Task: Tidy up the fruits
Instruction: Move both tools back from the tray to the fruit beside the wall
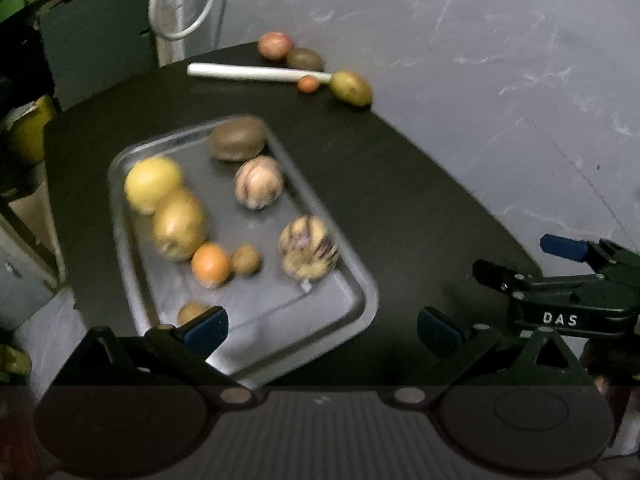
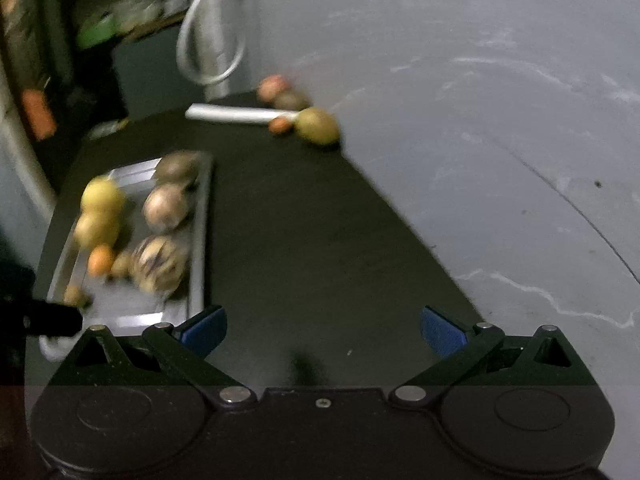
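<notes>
Fruits lie in two groups on a dark round table [image 1: 400,184]. The larger group rests in a metal tray [image 1: 352,280] on the left part of the table. In the tray, the left row holds a yellow fruit [image 1: 152,182], a golden fruit [image 1: 179,226] touching it, an orange fruit [image 1: 211,265] and a small brown fruit [image 1: 245,260] just beside the orange one. A second small brown fruit [image 1: 191,313] lies at the near end, partly hidden by a gripper finger. The right row holds a brown kiwi-like fruit [image 1: 237,138] at the far end, a pale striped fruit [image 1: 259,182] next to it, and a second striped fruit [image 1: 309,253] nearer the camera.

The smaller group lies at the far edge of the table, well apart from the tray: a pink-red fruit [image 1: 275,45], a dark brown fruit [image 1: 305,59] touching it, a small orange fruit [image 1: 308,84] and a yellow-green fruit [image 1: 351,88]. A white stick [image 1: 256,73] lies among them.

The left gripper [image 1: 322,330] hangs above the near end of the tray, its jaws spread wide with nothing between them. The right gripper [image 2: 323,330] hangs over bare table to the right of the tray, its jaws likewise spread wide and empty. Both views are blurred. Grey floor [image 1: 500,60] surrounds the table.
</notes>
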`<state>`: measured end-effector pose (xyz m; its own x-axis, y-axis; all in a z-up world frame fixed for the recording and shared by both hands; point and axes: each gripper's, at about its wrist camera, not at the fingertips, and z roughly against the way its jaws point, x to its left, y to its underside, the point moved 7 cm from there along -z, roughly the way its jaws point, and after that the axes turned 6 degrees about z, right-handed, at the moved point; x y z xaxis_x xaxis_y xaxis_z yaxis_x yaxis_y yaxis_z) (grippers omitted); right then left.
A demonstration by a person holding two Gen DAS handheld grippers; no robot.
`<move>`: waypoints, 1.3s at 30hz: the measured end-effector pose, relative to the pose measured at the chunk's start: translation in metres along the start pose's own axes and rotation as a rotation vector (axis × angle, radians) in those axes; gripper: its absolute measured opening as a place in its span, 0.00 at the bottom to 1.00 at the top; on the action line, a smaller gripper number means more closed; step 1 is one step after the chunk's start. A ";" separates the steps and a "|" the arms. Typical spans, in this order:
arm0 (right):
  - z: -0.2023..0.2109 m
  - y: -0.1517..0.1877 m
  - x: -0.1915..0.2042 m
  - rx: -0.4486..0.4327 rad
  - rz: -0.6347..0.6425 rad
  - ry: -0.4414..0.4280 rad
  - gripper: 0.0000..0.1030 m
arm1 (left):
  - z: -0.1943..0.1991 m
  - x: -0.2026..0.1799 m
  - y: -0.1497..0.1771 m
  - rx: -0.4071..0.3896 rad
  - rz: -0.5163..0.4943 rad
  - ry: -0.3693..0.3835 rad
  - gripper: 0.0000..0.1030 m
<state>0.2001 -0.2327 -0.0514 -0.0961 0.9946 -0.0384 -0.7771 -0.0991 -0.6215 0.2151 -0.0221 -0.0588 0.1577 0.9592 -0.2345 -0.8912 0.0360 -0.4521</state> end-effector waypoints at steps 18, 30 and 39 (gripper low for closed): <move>-0.074 -0.125 -0.009 -0.243 -0.291 -0.015 0.99 | -0.055 0.033 -0.174 -0.044 0.114 -0.012 0.99; -0.205 -0.166 0.014 -0.245 -0.354 0.027 0.99 | -0.164 0.038 -0.266 -0.034 0.205 0.060 0.99; -0.254 -0.175 0.003 -0.233 -0.450 0.078 0.98 | -0.223 0.027 -0.281 0.011 0.160 0.061 0.98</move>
<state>0.4937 -0.2044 -0.1415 0.2698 0.9374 0.2204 -0.5709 0.3400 -0.7473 0.5647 -0.0690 -0.1297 0.0387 0.9342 -0.3547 -0.9117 -0.1123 -0.3952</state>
